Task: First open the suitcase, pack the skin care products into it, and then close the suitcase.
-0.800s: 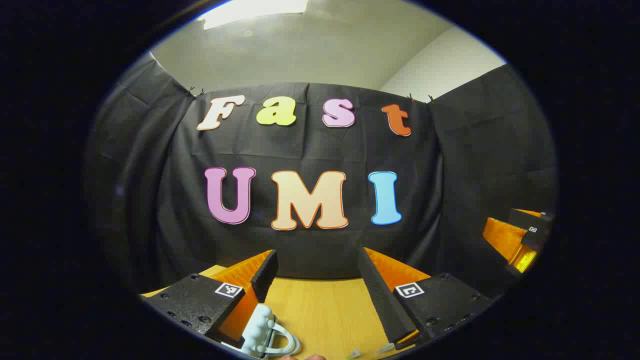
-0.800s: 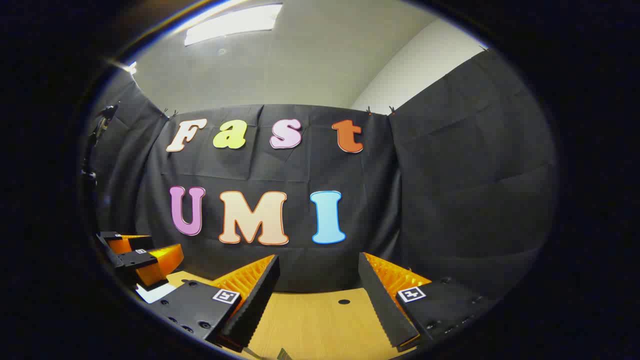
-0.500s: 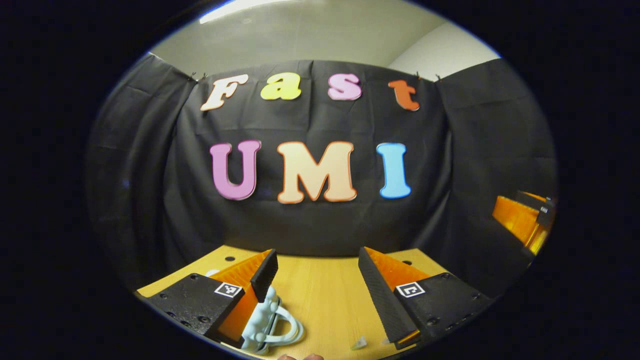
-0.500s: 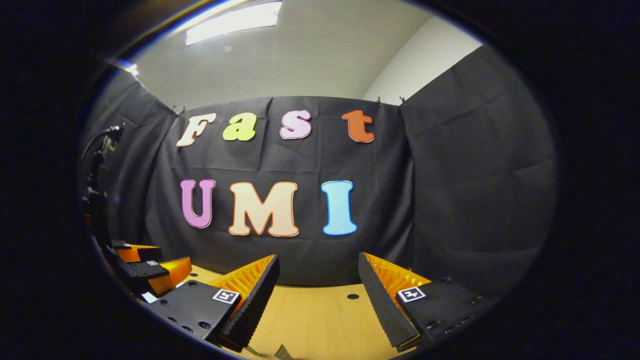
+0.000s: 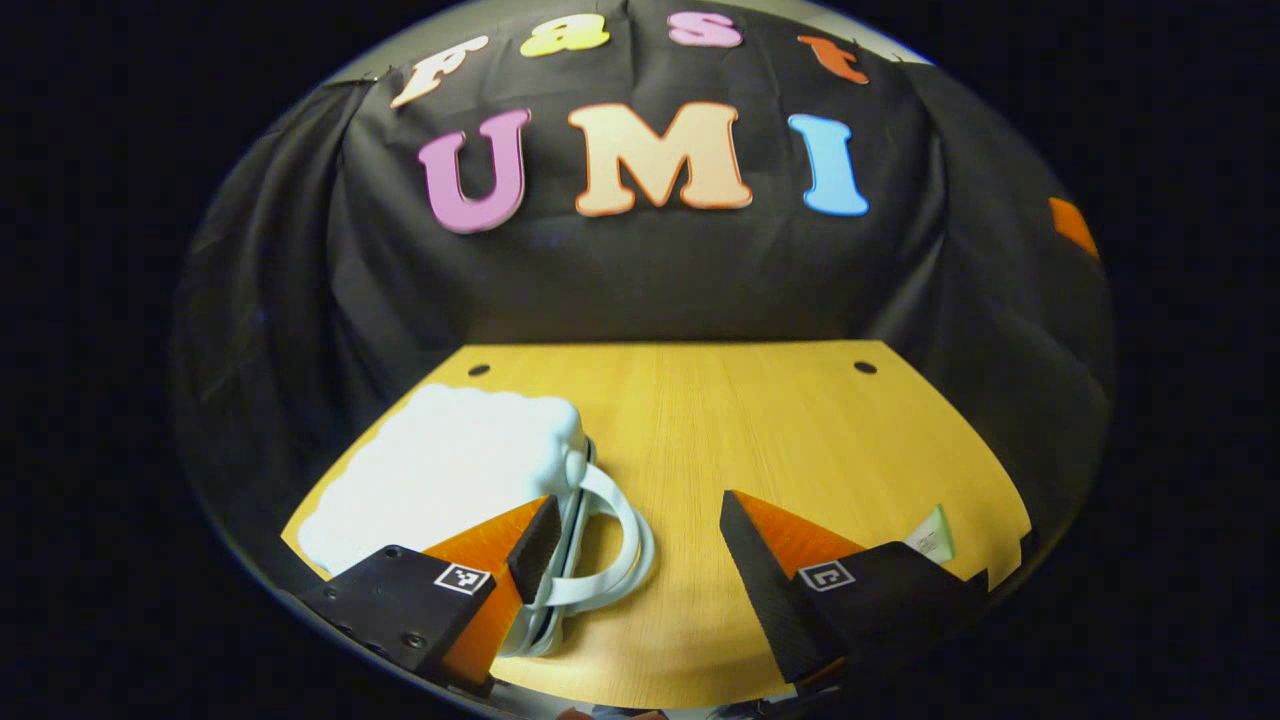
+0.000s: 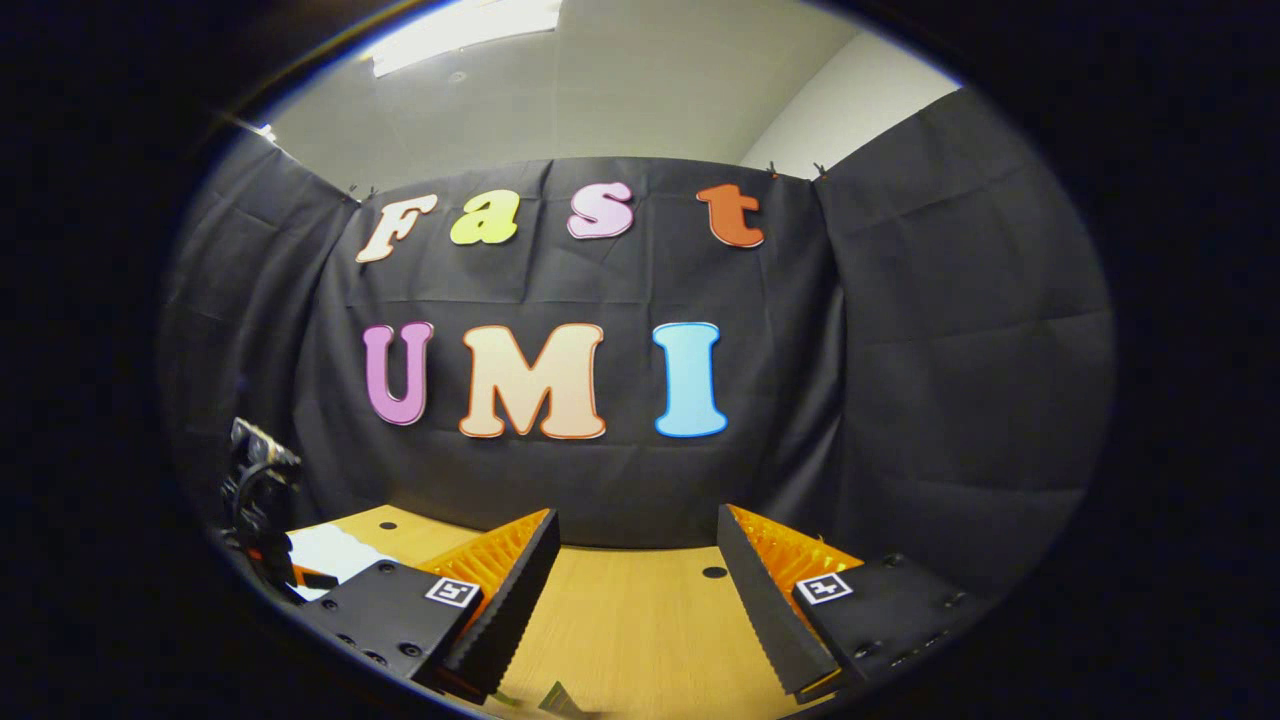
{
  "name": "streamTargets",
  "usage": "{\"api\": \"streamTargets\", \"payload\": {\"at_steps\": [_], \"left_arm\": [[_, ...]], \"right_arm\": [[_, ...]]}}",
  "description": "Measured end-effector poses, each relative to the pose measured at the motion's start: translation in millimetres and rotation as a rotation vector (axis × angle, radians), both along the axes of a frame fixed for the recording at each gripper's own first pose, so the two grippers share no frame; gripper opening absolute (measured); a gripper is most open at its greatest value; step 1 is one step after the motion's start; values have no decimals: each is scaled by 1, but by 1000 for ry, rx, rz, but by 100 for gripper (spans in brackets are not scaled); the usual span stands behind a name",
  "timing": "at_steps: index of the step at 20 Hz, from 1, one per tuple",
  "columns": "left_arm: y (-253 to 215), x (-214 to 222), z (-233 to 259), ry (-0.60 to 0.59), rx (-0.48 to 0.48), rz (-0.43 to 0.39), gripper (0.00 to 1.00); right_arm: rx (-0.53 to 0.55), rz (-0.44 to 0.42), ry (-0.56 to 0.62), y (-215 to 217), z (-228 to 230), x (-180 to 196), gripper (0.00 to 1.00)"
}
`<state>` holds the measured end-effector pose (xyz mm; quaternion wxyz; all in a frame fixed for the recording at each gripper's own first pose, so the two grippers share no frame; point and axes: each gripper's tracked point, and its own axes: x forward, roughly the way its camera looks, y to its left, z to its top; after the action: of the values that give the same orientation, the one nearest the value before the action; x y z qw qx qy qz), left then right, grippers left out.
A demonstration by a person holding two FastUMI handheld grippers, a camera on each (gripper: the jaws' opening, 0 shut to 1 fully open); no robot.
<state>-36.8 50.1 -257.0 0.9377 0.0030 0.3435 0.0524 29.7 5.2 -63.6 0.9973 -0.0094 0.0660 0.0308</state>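
a wooden table (image 5: 760, 420) backed by black cloth. the pale case (image 5: 440, 470) lies closed at its left, handle beside the left gripper (image 5: 640, 540), fingers spread. the right gripper (image 6: 635, 570) gapes, empty.

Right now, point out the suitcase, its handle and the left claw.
suitcase (image 5: 450, 460), left gripper view, on its white lid.
handle (image 5: 625, 520), left gripper view, on the loop.
left claw (image 5: 640, 520), left gripper view, midway between fingertips.
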Motion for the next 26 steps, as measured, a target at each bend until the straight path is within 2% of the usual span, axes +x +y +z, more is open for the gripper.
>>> {"api": "streamTargets", "payload": {"at_steps": [5,9,10,13,15,16,18,22,26], "left_arm": [[-1,15,-51,159,7,-87,96],[-5,19,-85,257,-42,-103,96],[-4,20,-91,273,-51,-102,87],[-3,22,-105,322,-93,-103,77],[4,21,-109,344,-84,-91,62],[9,20,-108,355,-68,-93,43],[10,20,-110,377,-59,-126,14],[6,22,-96,401,-83,-134,2],[7,31,-53,350,-121,-147,0]], "right_arm": [[-30,-69,52,1,-9,-2,99],[-70,-92,61,3,-9,-5,99],[-80,-94,54,3,-8,-5,99],[-99,-88,50,6,-10,-6,98],[-104,-85,51,6,-12,-5,98],[-106,-83,49,7,-12,-6,99],[-111,-78,40,7,-12,-5,100],[-126,-49,21,14,-13,-2,98],[-111,3,-6,29,-12,1,98]]}}
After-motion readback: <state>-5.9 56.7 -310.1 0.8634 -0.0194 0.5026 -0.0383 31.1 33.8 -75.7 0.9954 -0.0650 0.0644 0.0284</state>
